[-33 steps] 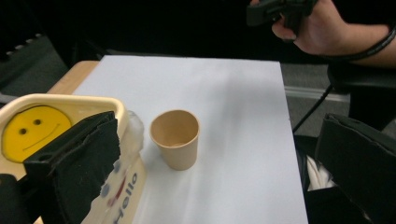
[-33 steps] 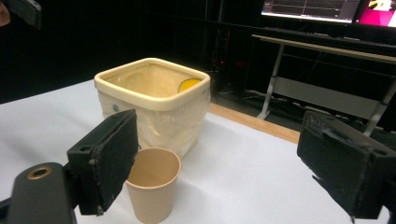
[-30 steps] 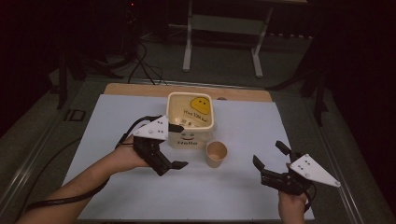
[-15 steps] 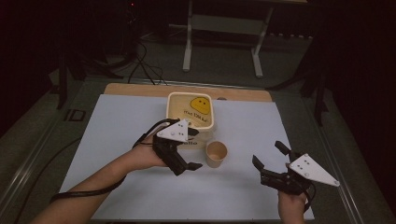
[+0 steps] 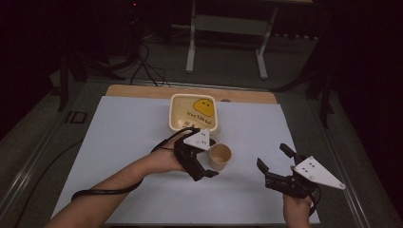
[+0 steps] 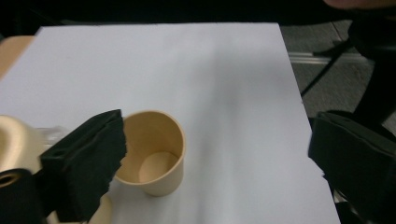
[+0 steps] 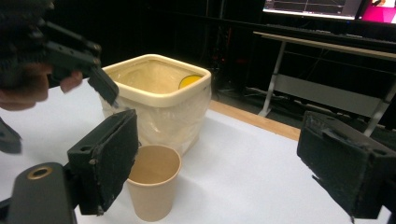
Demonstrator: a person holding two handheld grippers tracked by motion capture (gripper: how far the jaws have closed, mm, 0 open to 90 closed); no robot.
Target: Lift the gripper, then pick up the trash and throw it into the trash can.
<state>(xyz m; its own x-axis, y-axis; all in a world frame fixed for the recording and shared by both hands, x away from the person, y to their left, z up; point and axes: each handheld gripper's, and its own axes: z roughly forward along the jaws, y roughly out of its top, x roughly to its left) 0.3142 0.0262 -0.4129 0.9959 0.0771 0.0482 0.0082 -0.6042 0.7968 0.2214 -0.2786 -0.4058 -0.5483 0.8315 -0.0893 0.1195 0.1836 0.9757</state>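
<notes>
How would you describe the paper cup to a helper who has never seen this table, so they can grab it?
On the white tabletop, find the square cream bin with a yellow face. Just in front of it stands the paper cup, beside the left gripper. It is small, round, tan, upright and empty.

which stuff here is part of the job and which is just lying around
Likely part of the job:
- paper cup, upright and empty
- cream bin with a plastic liner
- left gripper, open beside the cup
- right gripper, open, apart from both

Just lying about:
- metal stand beyond the table
- cables on the floor
</notes>
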